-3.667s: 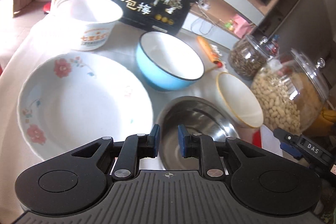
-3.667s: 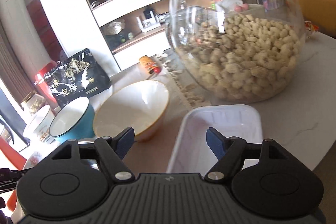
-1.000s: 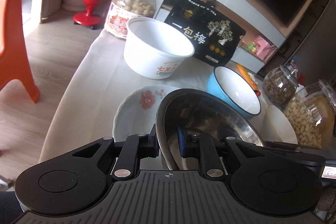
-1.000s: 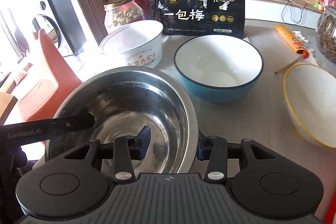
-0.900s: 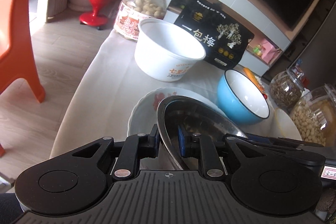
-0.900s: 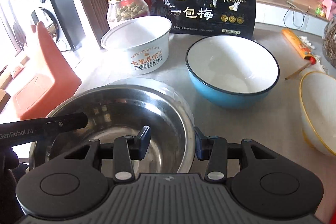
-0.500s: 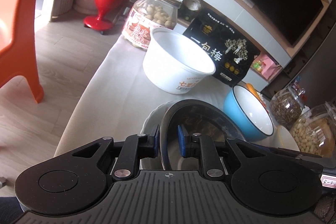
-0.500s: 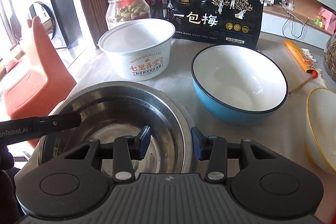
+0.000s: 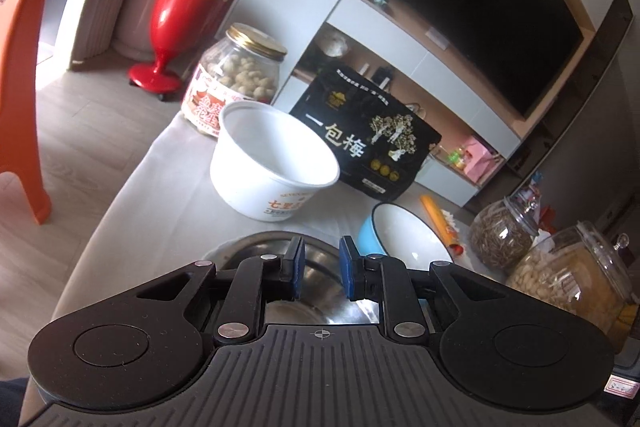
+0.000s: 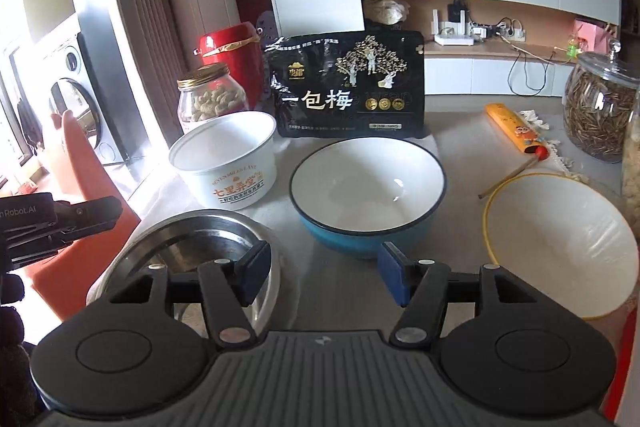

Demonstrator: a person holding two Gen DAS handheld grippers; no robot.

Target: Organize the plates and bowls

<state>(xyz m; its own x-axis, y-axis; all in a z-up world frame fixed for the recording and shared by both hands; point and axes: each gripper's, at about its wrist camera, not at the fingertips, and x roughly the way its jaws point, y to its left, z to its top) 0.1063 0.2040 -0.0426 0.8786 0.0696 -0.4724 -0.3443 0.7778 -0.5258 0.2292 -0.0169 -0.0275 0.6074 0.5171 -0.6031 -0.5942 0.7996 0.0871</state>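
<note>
A steel bowl [image 10: 192,247] sits at the lower left of the right wrist view, on the pale table [image 10: 456,131], released by both tools. The right gripper [image 10: 320,277] fills the bottom of that frame with its blue-padded fingers spread wide, nothing between them; the left pad overlaps the bowl's far rim in the picture, and whether it touches cannot be told. At the left edge of the same view, the left gripper [image 10: 108,213] pokes in as a dark bar beside the bowl, apart from its rim.

In the left wrist view, the left gripper [image 9: 320,267] occupies the bottom centre, its pads parted by a narrow gap with nothing clamped, and the steel bowl [image 9: 256,247] shows just beyond and beneath them.

A blue bowl [image 10: 368,195] with a white inside stands at the centre of the right wrist view, just right of the steel bowl. A yellow-rimmed bowl [image 10: 560,243] lies at the lower right. A white paper tub [image 10: 226,163] with red lettering stands left of centre, behind the steel bowl. Along the back, a black snack bag [image 10: 348,87] stands upright at centre, with a jar of peanuts [image 10: 212,99] to its left and a jar of seeds [image 10: 596,111] at the right edge.
</note>
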